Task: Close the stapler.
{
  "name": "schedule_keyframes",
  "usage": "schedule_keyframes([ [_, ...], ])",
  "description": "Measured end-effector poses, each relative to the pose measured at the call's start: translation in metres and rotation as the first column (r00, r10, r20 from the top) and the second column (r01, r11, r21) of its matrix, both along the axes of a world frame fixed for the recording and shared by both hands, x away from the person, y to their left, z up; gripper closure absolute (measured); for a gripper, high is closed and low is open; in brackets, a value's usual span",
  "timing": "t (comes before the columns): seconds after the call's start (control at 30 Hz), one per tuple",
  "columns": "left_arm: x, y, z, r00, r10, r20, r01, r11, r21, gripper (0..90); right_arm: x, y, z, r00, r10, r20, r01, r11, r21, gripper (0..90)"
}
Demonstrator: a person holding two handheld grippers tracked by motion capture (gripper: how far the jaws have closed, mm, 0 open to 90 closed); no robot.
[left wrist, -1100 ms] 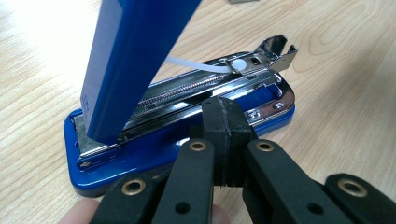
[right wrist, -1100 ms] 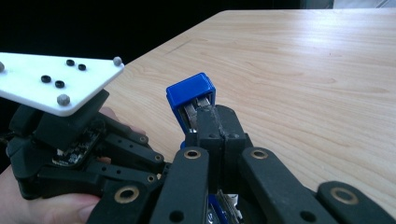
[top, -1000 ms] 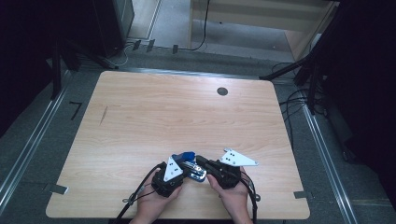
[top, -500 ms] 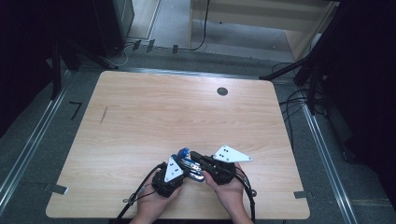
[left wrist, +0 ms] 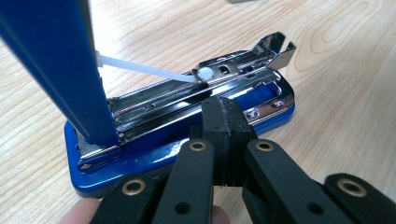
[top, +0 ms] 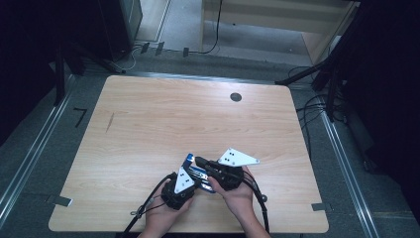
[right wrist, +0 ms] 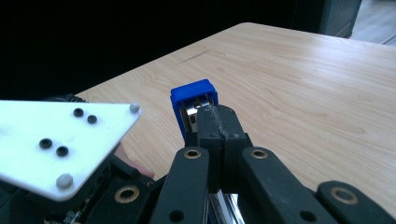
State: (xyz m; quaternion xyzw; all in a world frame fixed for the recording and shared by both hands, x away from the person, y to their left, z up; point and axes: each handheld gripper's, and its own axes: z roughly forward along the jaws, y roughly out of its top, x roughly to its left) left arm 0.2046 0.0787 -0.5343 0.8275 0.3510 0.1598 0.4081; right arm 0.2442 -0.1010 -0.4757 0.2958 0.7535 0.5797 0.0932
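Observation:
A blue stapler (top: 197, 171) lies near the table's front edge, swung open. In the left gripper view its blue base (left wrist: 140, 161) and chrome magazine (left wrist: 196, 93) lie flat while the blue lid (left wrist: 56, 65) stands up at the left, with a white pusher rod (left wrist: 144, 70) running from it. My left gripper (left wrist: 224, 123) is shut, its tips against the base's near side. My right gripper (right wrist: 217, 123) is also shut, its tips against the raised lid (right wrist: 194, 95). In the high view both grippers, left (top: 194, 182) and right (top: 199, 160), meet at the stapler.
The wooden table (top: 163, 124) has a round black cable hole (top: 236, 96) at the back right. Black cables (top: 148, 210) trail from the grippers over the front edge. Metal rails and floor cables flank the table.
My right gripper has shifted a little to the left and away from the person, against the stapler's lid. The left gripper has stayed in place.

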Motion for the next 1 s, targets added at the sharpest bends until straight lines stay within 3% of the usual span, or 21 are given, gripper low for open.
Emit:
schedule_keyframes([
  [0.13,-0.001,0.000,0.000,0.9999,-0.013,0.003,0.013,0.9999,0.009,90.0,0.005,0.010,-0.005,1.0000,0.000,0.002,0.000,0.998,-0.068,90.0],
  [0.23,0.001,0.000,0.000,1.0000,0.001,-0.008,-0.001,1.0000,0.010,90.0,0.008,0.015,-0.004,0.9999,0.007,-0.008,-0.008,0.998,-0.058,90.0],
  [0.3,0.002,-0.002,-0.001,0.9994,0.014,-0.031,-0.012,0.9991,0.040,90.0,0.007,0.019,-0.003,1.0000,-0.001,-0.003,0.001,0.998,-0.064,90.0],
  [0.57,0.002,-0.002,-0.001,0.9997,0.009,-0.024,-0.007,0.9987,0.050,90.0,0.008,0.023,-0.005,0.9993,-0.025,-0.029,0.022,0.997,-0.079,90.0],
  [0.67,0.001,-0.002,-0.001,1.0000,0.006,-0.003,-0.006,0.9989,0.045,90.0,0.008,0.023,-0.006,0.9992,-0.027,-0.030,0.025,0.997,-0.079,90.0],
  [0.77,-0.002,0.001,0.001,0.9990,0.019,0.041,-0.020,0.9996,0.018,90.0,0.009,0.022,-0.006,0.9985,-0.034,-0.043,0.031,0.997,-0.077,90.0],
  [1.0,-0.004,0.002,0.001,0.9975,0.017,0.068,-0.016,0.9998,-0.009,90.0,0.008,0.020,-0.007,0.9979,-0.041,-0.050,0.037,0.996,-0.077,90.0],
])
